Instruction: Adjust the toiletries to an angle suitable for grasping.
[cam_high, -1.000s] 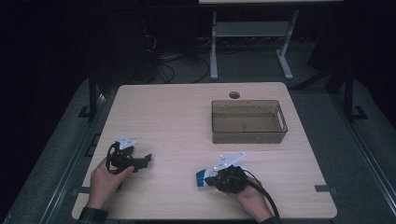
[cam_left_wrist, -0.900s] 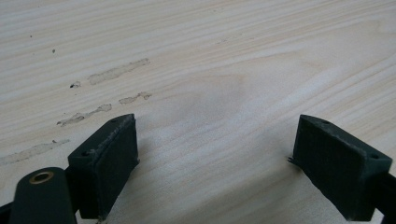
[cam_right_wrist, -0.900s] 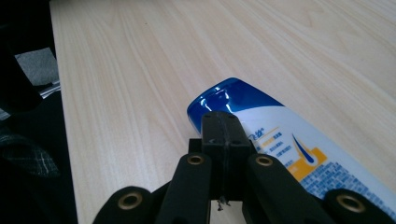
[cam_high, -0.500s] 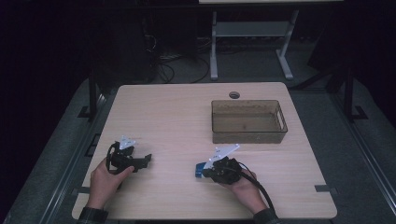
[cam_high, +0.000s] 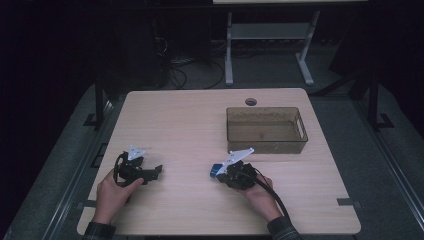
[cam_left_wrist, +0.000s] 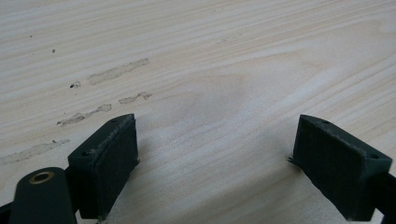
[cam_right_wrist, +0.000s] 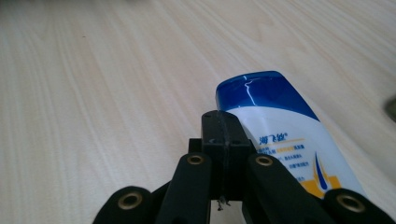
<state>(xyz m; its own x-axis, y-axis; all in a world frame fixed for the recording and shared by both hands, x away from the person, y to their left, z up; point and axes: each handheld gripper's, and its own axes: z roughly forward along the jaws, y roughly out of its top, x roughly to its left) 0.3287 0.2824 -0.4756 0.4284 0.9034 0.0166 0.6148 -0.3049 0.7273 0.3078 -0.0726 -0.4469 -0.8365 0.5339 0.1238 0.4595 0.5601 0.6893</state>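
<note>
In the high view, the left gripper (cam_high: 156, 170) sits low over the pale wooden table (cam_high: 190, 125) near its front left edge, held by the person's left hand (cam_high: 112, 192), jaws pointing toward the table's middle. The right gripper (cam_high: 220, 171) lies toward the front centre, held by the right hand (cam_high: 257, 192), with its black cable (cam_high: 272, 192) trailing back along the forearm. A blue-capped white plastic shampoo bottle (cam_high: 216, 170) shows at this gripper's tip, just its blue end visible from above. Behind it, near but apart, stands a translucent brown rectangular plastic bin (cam_high: 266, 131) on the right half of the table; a small round grommet hole (cam_high: 250, 102) lies beyond it.

In the left gripper view, the two black jaws stand wide apart with nothing but bare wood grain (marked by a few faint smears) between them: this tool is open.

In the right gripper view, the jaws are pressed fully together, pad against pad. The shampoo bottle (cam_right_wrist: 280, 135) lies on the table just beside the closed jaws, on their right in this view, its blue end pointing away from the camera; it is not between the pads, and whether it touches them I cannot tell.
</note>
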